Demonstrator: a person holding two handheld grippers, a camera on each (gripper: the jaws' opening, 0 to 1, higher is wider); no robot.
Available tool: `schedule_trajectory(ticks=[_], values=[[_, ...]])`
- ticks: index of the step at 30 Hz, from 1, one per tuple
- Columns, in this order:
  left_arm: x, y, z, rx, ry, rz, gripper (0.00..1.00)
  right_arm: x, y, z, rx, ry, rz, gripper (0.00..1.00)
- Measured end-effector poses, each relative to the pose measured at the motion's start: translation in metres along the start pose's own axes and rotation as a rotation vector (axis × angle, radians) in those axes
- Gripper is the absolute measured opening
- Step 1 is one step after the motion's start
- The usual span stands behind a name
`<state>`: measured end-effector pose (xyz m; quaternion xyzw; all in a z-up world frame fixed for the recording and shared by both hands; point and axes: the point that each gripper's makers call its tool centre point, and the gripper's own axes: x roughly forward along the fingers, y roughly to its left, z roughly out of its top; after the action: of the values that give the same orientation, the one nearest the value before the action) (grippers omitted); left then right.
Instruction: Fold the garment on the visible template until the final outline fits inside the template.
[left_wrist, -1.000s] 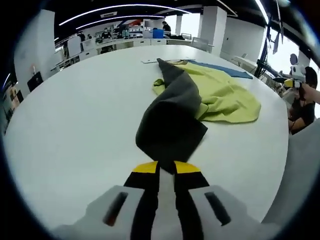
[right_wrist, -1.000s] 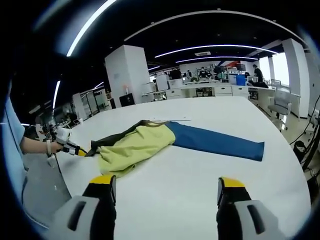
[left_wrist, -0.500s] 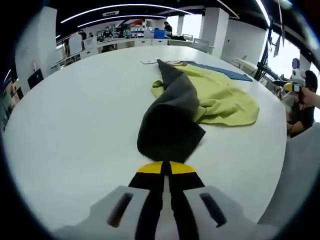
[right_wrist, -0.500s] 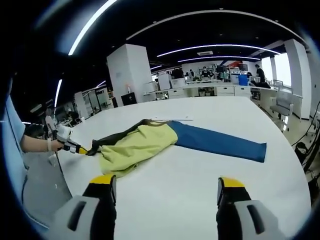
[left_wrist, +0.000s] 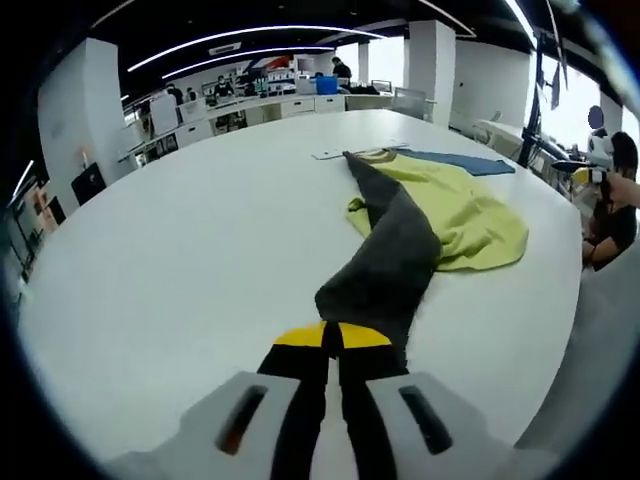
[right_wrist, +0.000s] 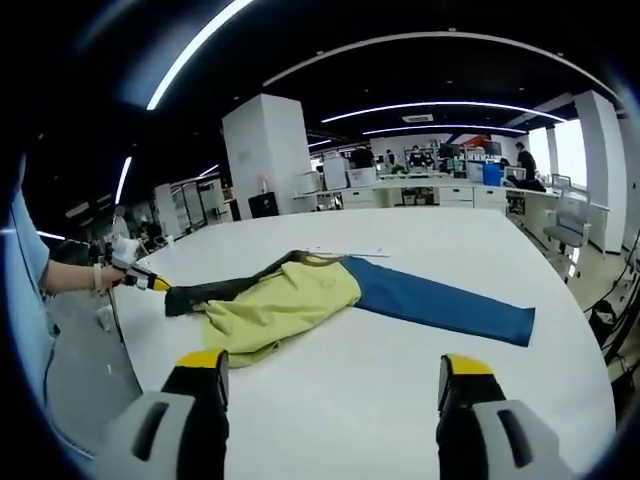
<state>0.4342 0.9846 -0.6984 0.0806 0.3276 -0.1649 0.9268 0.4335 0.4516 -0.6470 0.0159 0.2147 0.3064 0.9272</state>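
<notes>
A garment lies on the white table (left_wrist: 180, 230): a yellow-green body (left_wrist: 470, 215), a dark grey sleeve (left_wrist: 390, 265) and a blue part (left_wrist: 470, 162) at the far end. My left gripper (left_wrist: 332, 335) is shut on the end of the grey sleeve, which is pulled out long and straight toward me. In the right gripper view the yellow-green body (right_wrist: 285, 300) and blue part (right_wrist: 440, 305) lie spread ahead, and the grey sleeve (right_wrist: 215, 292) stretches left to the left gripper (right_wrist: 150, 283). My right gripper (right_wrist: 325, 368) is open above the table, apart from the cloth.
A flat white sheet (left_wrist: 335, 154) lies at the garment's far end. A person sits at the table's right edge (left_wrist: 610, 215). Desks, pillars and people fill the office behind. The near table edge (right_wrist: 125, 345) runs at the left in the right gripper view.
My left gripper has pulled the grey sleeve outward, so it is now stretched long and narrow instead of bunched. The right gripper has barely moved.
</notes>
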Motion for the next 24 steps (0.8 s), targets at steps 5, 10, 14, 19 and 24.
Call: schedule_trajectory(ticks=[5,10,14,19,24], values=[[-0.004,0.028,0.008,0.001,-0.002,0.035,0.00,0.001,0.001,-0.004,-0.001,0.012,0.000,0.88],[-0.003,0.057,0.005,-0.020,0.017,0.069,0.00,0.001,0.000,-0.006,0.006,0.016,-0.007,0.88],[0.000,0.073,0.002,-0.004,0.045,0.091,0.00,0.003,-0.002,-0.008,0.021,0.017,-0.030,0.88],[0.003,0.093,0.010,0.013,0.036,0.107,0.00,0.002,-0.002,-0.005,0.040,0.006,-0.050,0.89],[0.013,0.110,0.013,0.022,0.027,0.118,0.00,0.000,0.000,0.004,0.029,0.010,-0.067,0.90]])
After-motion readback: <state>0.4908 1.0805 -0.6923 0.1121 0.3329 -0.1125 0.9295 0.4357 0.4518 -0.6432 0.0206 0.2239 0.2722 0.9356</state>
